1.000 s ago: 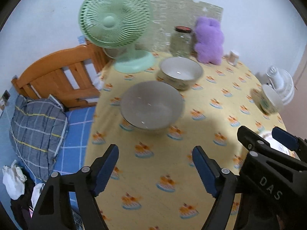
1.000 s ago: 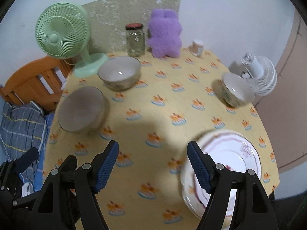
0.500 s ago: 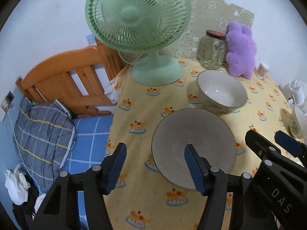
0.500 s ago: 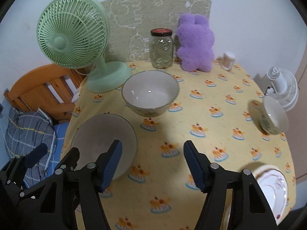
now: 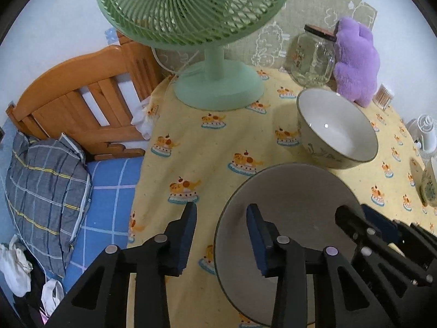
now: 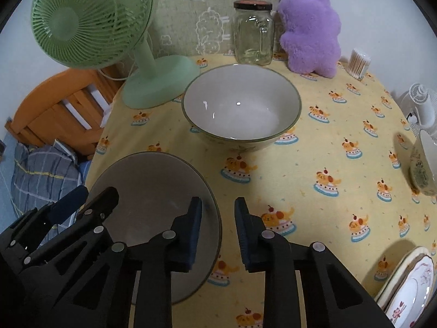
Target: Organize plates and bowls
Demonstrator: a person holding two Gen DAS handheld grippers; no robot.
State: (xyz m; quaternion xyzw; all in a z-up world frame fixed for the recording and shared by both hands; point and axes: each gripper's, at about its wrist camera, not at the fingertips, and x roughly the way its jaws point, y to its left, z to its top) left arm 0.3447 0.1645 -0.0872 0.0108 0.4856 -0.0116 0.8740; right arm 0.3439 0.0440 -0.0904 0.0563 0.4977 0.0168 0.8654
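Both claws closing astride grey bowl (image 6: 153,191) rim, seemingly ungripped

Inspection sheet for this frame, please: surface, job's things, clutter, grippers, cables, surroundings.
Surface: table under yellow patterned cloth.
Job's things: grey bowl nearest, white bowl behind it, small bowl at right edge, plates front right.
Clutter: green fan, glass jar, purple plush, stick holder, small white fan.
Grippers: left gripper and right gripper straddle the grey bowl's opposite rims; jaws just closing, pads not pressing.
Cables: white cord behind green fan.
Surroundings: wooden headboard, plaid pillow.
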